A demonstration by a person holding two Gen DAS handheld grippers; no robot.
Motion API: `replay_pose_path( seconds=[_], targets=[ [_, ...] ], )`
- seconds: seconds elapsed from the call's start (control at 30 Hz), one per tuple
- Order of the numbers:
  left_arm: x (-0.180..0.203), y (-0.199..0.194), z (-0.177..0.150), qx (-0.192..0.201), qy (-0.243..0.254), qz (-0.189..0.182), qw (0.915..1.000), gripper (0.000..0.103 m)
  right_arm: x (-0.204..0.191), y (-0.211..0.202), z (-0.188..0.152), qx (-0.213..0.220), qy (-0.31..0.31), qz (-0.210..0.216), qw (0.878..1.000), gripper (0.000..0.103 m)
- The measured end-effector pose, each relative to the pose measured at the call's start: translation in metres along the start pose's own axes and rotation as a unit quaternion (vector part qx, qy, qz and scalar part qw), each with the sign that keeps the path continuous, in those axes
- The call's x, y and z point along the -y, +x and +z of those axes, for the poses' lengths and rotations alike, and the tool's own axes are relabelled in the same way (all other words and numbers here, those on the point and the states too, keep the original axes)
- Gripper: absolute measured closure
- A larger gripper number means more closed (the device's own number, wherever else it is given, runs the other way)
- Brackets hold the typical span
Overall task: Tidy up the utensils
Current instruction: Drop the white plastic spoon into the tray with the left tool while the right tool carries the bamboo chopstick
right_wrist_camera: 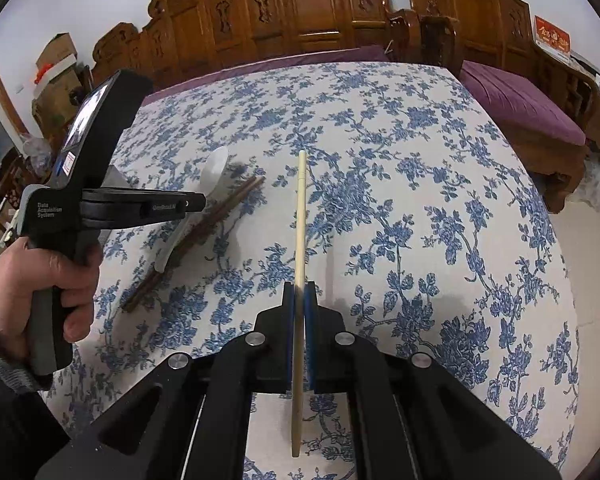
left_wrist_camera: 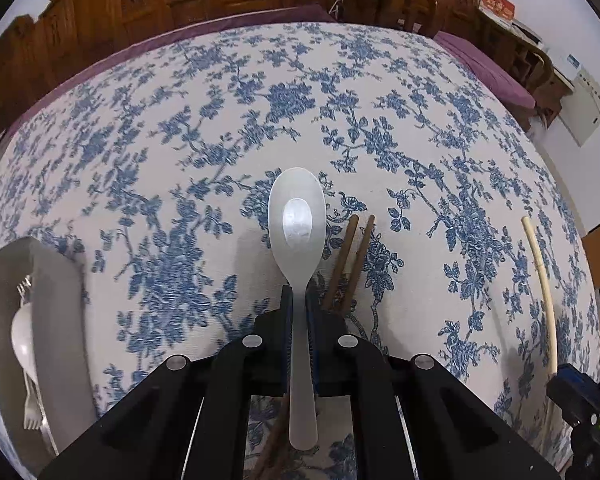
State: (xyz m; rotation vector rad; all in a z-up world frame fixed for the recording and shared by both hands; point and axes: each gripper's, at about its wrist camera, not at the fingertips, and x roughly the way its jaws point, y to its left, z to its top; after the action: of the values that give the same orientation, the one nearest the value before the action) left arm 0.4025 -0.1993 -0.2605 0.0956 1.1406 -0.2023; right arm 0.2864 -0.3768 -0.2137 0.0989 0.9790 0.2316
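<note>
- On the floral tablecloth (left_wrist_camera: pixel 380 80), brown chopsticks (left_wrist_camera: pixel 350 260) lie unsorted, just right of the spoon.
- Metal spoon (left_wrist_camera: pixel 298 220) is clamped by its neck in the left gripper (left_wrist_camera: pixel 299 308), prob. for moving to the tray (left_wrist_camera: pixel 56 280) at left.
- Pale chopstick (right_wrist_camera: pixel 300 220) is pinched by the right gripper (right_wrist_camera: pixel 300 304); both are angled downward.
</note>
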Motion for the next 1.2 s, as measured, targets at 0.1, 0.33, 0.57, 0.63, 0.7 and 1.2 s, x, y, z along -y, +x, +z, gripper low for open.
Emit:
replay_pose_path(
  seconds=[0.1, 0.33, 0.57, 0.63, 0.7, 1.2],
  targets=[
    [-0.005, -0.012, 0.001, 0.011, 0.0, -0.006, 0.9999, 0.097, -0.006, -0.004, 0.002, 0.004, -0.006, 0.003, 1.0, 0.097],
    [-0.019, -0.052, -0.013, 0.038, 0.008, -0.02, 0.999, 0.097, -0.025, -0.013, 0.004, 0.014, -0.025, 0.014, 0.999, 0.097],
    [-0.042, -0.086, -0.036, 0.06, 0.016, -0.034, 0.9975, 0.097, -0.056, -0.021, 0.008, 0.025, -0.044, 0.024, 0.998, 0.097],
    [-0.048, -0.092, -0.04, 0.065, 0.014, -0.037, 0.9971, 0.097, -0.068, -0.021, 0.011, 0.026, -0.047, 0.029, 0.998, 0.097],
    [-0.057, -0.1, -0.043, 0.07, 0.011, -0.04, 0.9967, 0.097, -0.08, -0.02, 0.013, 0.027, -0.051, 0.032, 0.998, 0.097],
    [-0.143, -0.141, -0.075, 0.097, -0.02, -0.029, 0.9946, 0.097, -0.172, -0.018, 0.025, 0.023, -0.096, 0.044, 0.994, 0.097]
  ],
)
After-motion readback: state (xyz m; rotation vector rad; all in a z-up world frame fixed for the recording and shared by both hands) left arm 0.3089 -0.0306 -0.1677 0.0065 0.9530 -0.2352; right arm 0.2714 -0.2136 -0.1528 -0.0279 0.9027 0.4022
